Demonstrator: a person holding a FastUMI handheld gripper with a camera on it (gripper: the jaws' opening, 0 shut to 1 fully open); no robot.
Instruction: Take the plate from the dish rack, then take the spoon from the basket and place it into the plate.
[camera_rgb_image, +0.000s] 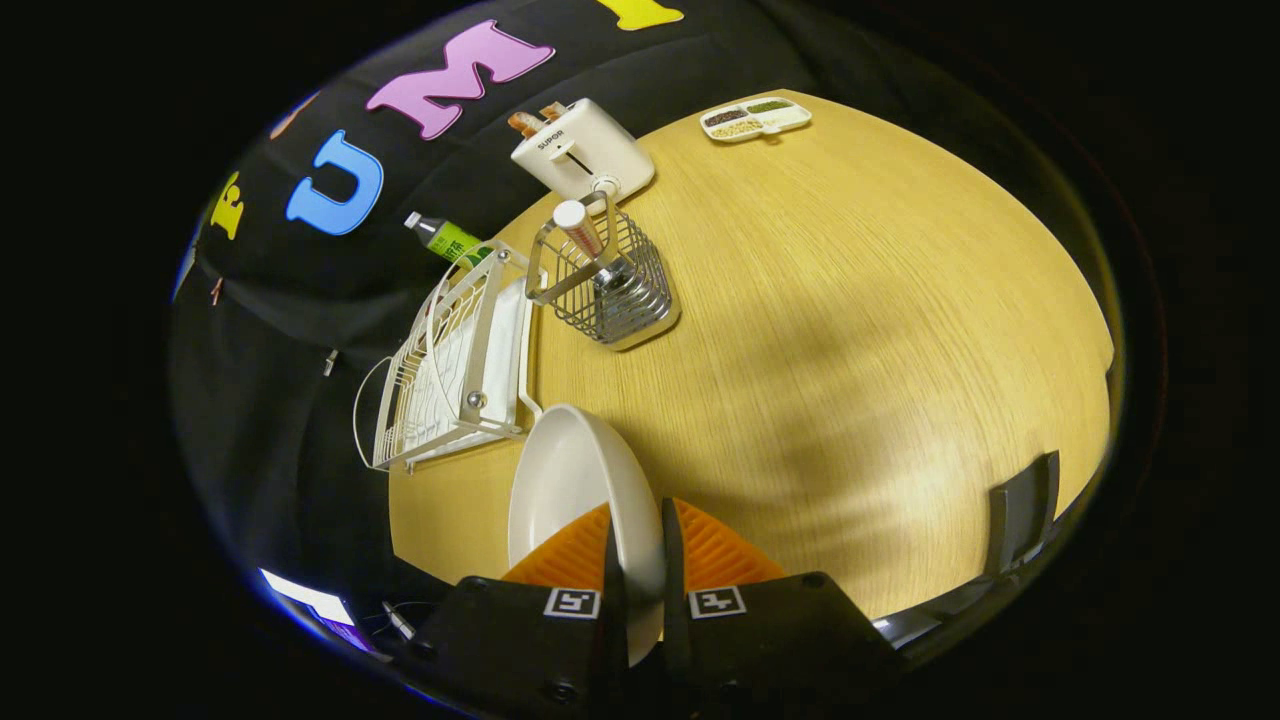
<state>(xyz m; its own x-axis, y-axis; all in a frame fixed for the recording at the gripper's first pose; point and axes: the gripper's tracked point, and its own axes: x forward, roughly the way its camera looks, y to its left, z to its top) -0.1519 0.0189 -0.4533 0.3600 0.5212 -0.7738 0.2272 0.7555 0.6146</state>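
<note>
Clamped between the two fingers of the gripper (637, 560), the plate (570, 490) stands on edge, its rim pinched from both sides and its pale bowl-like face turned toward the dish rack side. Plate position: clear of the rack, held above the wooden table (850, 330), with its upper rim near the lower corner of the dish rack (455, 370). Dish rack position: just beyond the plate, at the table's edge next to the booth wall; white wire frame, no dishes visible inside. Wire basket (610, 285) position: beyond the fingers and just beside the rack's far end, standing on the table. Basket contents: the spoon (582, 232), leaning upright with its light handle tip projecting above the rim. A green bottle (447, 238) lies behind the rack. A white toaster (583, 150) with bread in its slots stands beyond the basket. A divided tray (755, 118) of grains sits well apart at the far table edge. Table surface ahead of the fingers carries shadow only
</note>
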